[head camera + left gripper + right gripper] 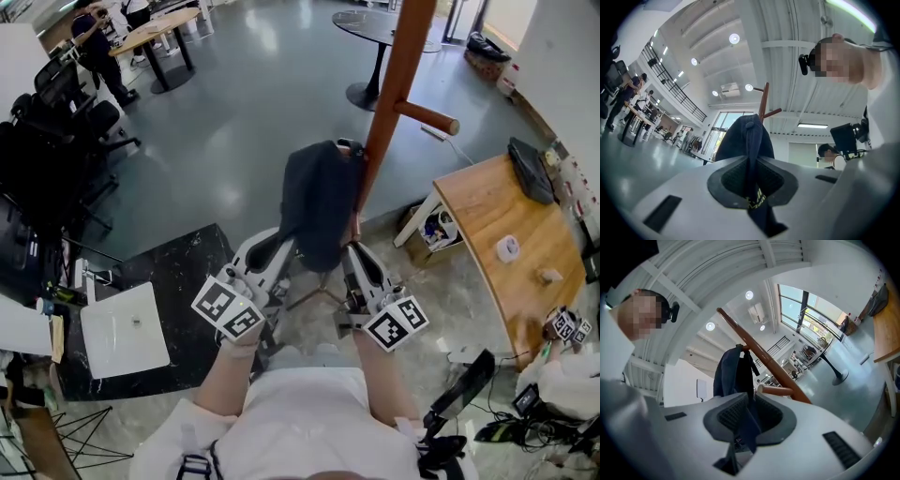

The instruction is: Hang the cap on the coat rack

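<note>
Both claws are being pressed shut on cloth. A fold of the dark navy fabric cap [319,202] is being pinched between the ridged black pads of the left claw [752,180]. Another fold of it is being pinched in the right claw [747,416]. The cap is thus being held up between the two, clear of the floor and just ahead of the person's chest.

Its upper edge is being held right against the tall reddish-brown wooden pole of the coat rack [398,75], near a short round wooden peg [427,117] that juts out to the right. Whether any part of the cap is being caught on a peg cannot be told. The task is judged to be in its last stretch but not done. The cap is being carried wholly by the claws, and it is yet to be seated on a peg and let go.

Some yellow lettering is being squeezed between the left pads on a strip of the cap, but it is too crumpled to be read. Only black-and-white square patterns, no words, are being shown on the white marker cubes [228,309].

Farther off to the right, a small white roll [507,247] is lying on a curved light wooden desk [487,216], and no label on it can be read. Beyond the rack, a round black pedestal desk [370,23] is standing on the glossy grey floor.
</note>
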Action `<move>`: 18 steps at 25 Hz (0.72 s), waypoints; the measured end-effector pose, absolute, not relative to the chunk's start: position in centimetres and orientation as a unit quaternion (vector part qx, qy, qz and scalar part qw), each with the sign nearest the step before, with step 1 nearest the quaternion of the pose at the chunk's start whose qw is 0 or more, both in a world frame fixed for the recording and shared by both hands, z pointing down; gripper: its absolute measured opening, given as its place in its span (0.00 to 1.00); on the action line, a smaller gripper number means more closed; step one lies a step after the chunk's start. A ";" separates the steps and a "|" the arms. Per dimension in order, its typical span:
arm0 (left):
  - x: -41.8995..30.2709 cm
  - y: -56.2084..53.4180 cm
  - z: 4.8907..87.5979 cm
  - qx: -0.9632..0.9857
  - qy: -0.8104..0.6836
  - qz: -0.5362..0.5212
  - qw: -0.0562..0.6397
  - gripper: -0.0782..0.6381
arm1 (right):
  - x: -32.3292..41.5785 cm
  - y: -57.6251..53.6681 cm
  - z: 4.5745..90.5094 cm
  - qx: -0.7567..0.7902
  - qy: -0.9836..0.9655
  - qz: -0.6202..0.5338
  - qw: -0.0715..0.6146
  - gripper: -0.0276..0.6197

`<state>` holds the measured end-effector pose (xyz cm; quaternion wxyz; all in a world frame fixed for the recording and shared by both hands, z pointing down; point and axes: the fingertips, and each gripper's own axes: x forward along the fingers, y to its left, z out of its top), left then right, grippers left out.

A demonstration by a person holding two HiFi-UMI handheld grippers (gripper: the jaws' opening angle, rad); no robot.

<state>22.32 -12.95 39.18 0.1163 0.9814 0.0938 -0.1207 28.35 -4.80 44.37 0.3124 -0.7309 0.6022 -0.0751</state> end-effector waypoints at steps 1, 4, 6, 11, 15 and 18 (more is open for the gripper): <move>22.2 -13.0 39.5 0.981 0.092 -0.125 0.116 0.13 | 28.3 -4.9 44.6 -0.730 0.604 -0.072 0.313 0.15; 21.8 -12.9 40.0 0.979 0.093 -0.140 0.113 0.13 | 28.5 -4.9 45.6 -0.731 0.601 -0.068 0.316 0.15; 21.4 -12.7 40.0 0.978 0.095 -0.152 0.109 0.14 | 28.7 -5.0 46.3 -0.732 0.599 -0.070 0.316 0.15; 20.4 -12.8 40.1 0.971 0.098 -0.188 0.110 0.16 | 28.2 -5.0 47.9 -0.732 0.601 -0.079 0.312 0.15; 20.4 -12.9 41.2 0.969 0.095 -0.199 0.110 0.18 | 28.4 -4.8 49.5 -0.734 0.599 -0.083 0.308 0.15; 19.9 -13.3 42.4 0.963 0.094 -0.218 0.127 0.19 | 28.5 -4.9 51.0 -0.736 0.597 -0.090 0.308 0.15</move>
